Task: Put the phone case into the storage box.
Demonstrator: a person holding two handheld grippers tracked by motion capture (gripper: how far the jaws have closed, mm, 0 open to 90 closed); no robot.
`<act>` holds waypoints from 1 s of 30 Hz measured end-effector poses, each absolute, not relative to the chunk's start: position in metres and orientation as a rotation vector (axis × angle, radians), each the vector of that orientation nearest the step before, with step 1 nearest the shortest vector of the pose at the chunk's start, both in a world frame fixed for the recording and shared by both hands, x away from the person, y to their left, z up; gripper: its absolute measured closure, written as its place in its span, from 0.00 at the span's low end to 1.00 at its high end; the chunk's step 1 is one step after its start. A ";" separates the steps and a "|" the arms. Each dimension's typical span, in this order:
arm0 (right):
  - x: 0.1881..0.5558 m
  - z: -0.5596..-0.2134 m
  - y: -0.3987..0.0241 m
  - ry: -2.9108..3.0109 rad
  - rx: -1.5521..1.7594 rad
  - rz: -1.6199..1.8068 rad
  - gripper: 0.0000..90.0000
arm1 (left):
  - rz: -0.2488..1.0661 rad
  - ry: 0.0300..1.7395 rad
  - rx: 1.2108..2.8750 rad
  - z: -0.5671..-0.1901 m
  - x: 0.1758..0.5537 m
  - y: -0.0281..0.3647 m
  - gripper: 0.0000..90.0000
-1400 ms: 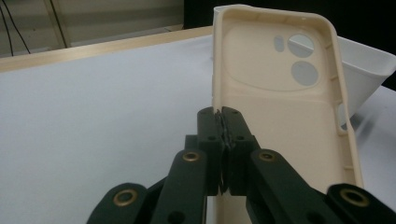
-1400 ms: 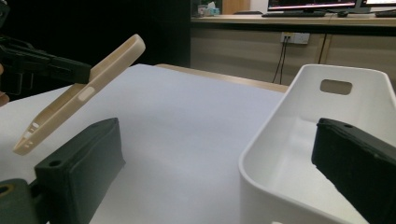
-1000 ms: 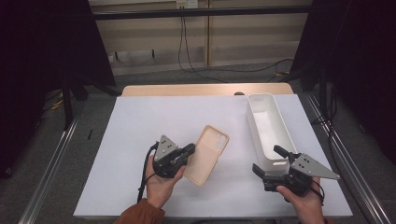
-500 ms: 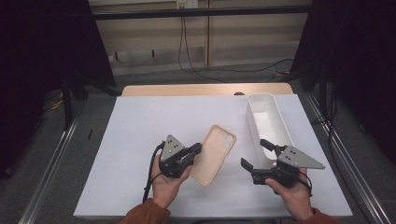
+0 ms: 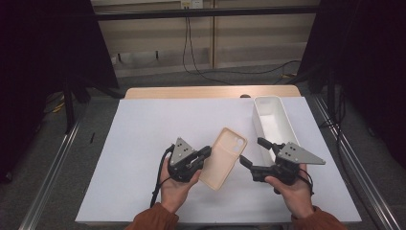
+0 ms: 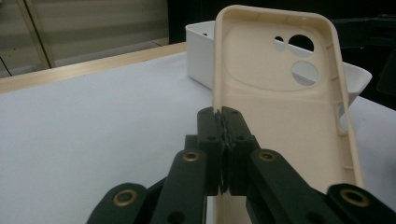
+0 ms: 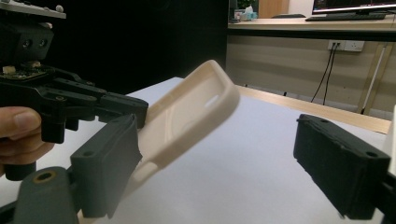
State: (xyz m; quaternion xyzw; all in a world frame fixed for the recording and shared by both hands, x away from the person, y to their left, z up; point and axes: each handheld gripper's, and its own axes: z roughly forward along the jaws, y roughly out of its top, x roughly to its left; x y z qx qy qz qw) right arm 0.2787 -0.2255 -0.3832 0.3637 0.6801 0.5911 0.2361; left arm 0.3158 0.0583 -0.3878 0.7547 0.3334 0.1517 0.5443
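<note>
A beige phone case (image 5: 224, 158) is held tilted above the white table sheet (image 5: 143, 124), inner side up in the left gripper view (image 6: 280, 116). My left gripper (image 5: 207, 152) is shut on the case's long left edge, its pads (image 6: 210, 126) pinching the rim. My right gripper (image 5: 251, 149) stands open just right of the case and points at it. Its jaws have just been closing a little. The case (image 7: 187, 116) reaches into the gap beside one pad (image 7: 112, 163), and neither pad presses on it.
A long white bin (image 5: 259, 125) stands at the right back of the sheet, just beyond my right gripper, and also behind the case (image 6: 200, 56). The wooden table edge (image 5: 210, 92) runs along the far side. Metal rails flank the table.
My right gripper has moved left and a little up, toward the case, with its jaws slightly narrower. The case in my left gripper has shifted slightly to the right.
</note>
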 end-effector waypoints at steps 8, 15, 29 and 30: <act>0.287 -0.382 -0.216 1.893 1.007 1.621 0.27 | 0.368 0.779 1.795 -0.388 0.315 0.053 0.98; 0.289 -0.385 -0.215 1.913 1.029 1.618 0.37 | 0.372 0.770 1.796 -0.388 0.315 0.052 0.98; 0.293 -0.394 -0.216 1.930 1.078 1.631 0.68 | 0.391 0.767 1.791 -0.390 0.313 0.053 0.97; 0.293 -0.394 -0.216 1.931 1.080 1.632 0.69 | 0.394 0.765 1.793 -0.390 0.313 0.053 0.97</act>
